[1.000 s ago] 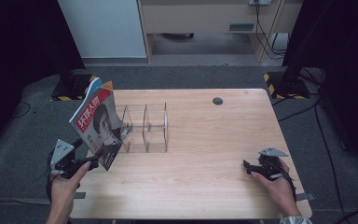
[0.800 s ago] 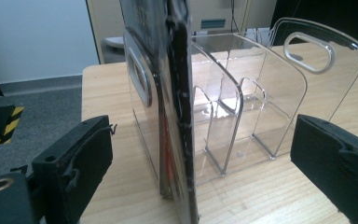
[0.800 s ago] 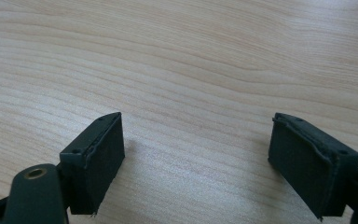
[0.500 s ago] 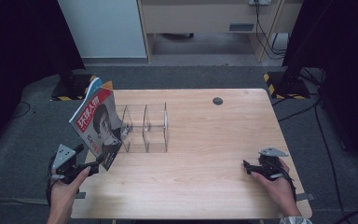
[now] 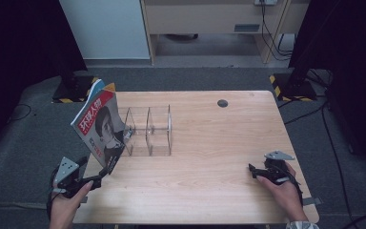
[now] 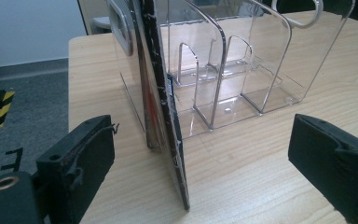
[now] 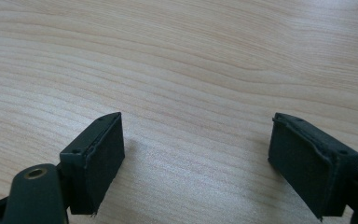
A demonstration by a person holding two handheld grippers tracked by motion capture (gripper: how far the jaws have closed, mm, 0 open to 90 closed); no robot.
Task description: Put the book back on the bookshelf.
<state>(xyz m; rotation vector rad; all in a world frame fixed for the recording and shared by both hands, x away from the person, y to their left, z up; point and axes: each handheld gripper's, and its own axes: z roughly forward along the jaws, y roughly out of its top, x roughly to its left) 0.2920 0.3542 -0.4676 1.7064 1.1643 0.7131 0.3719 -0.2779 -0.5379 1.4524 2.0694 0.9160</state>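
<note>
The left gripper (image 6: 200,163) gapes wide just short of the magazine (image 5: 100,126), which stands tilted on the wooden table (image 5: 209,191) leaning against the clear acrylic file organizer (image 5: 150,131), while the right gripper (image 5: 255,171), also wide open, rests on the table's near right, well apart.

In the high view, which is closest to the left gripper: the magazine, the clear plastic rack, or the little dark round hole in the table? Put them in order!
From the left gripper:
1. The magazine, leaning just ahead of it at the table's left edge.
2. The clear plastic rack, right behind the magazine, toward the middle.
3. The dark round hole, far off near the back edge, right of centre.
</note>
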